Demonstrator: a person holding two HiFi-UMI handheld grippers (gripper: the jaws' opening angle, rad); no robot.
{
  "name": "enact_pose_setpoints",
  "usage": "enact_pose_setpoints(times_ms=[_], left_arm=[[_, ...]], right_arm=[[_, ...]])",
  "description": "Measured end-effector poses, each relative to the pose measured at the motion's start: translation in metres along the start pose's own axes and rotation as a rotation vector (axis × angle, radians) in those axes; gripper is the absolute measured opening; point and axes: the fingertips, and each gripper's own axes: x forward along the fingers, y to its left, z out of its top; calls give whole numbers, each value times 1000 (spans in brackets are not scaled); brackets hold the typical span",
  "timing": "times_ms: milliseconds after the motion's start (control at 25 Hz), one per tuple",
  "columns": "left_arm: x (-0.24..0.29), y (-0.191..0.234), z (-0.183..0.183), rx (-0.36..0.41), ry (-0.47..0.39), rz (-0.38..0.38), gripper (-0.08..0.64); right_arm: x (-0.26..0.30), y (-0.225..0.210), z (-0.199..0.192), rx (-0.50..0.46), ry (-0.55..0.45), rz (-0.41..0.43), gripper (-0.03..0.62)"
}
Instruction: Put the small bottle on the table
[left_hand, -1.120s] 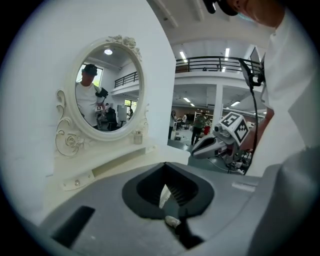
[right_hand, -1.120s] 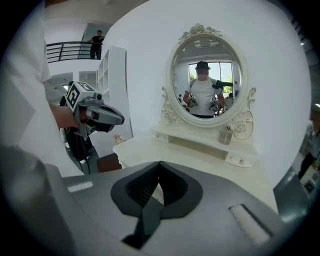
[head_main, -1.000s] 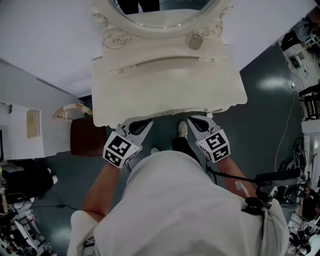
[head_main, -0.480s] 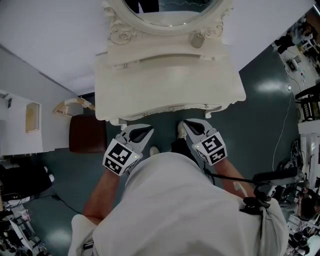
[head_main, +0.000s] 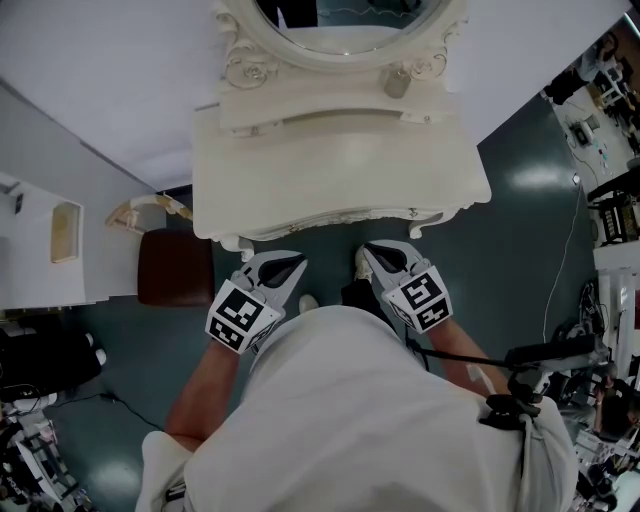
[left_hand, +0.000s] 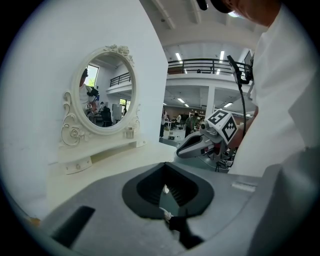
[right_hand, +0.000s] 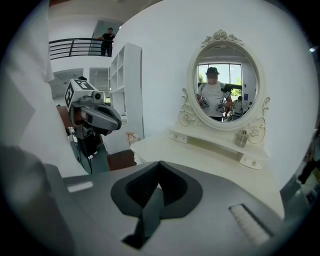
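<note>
The small bottle (head_main: 397, 82) is clear with a silvery cap. It stands upright on the raised shelf under the oval mirror (head_main: 340, 20) of the cream dressing table (head_main: 340, 170). It also shows as the bottle (left_hand: 129, 132) in the left gripper view and the bottle (right_hand: 242, 138) in the right gripper view. My left gripper (head_main: 296, 260) and right gripper (head_main: 369, 250) hover just in front of the table's front edge, both shut and holding nothing. Each sees the other: the right gripper (left_hand: 184, 150), the left gripper (right_hand: 116, 120).
A dark red stool (head_main: 175, 268) stands left of the table, with a white shelf unit (head_main: 50, 250) beyond it. The person's shoe (head_main: 365, 260) is under the table edge. Cables and equipment racks (head_main: 615, 200) line the right side on the dark floor.
Both grippers have drawn back a little from the table's front edge, and the view has shifted slightly. Both stay shut.
</note>
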Motion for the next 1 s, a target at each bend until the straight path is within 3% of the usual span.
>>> enact_pose_setpoints(times_ms=[1000], left_arm=[[-3,5,-4,-20,10,7,3]], right_arm=[[8,5,3,-27,13,17,0]])
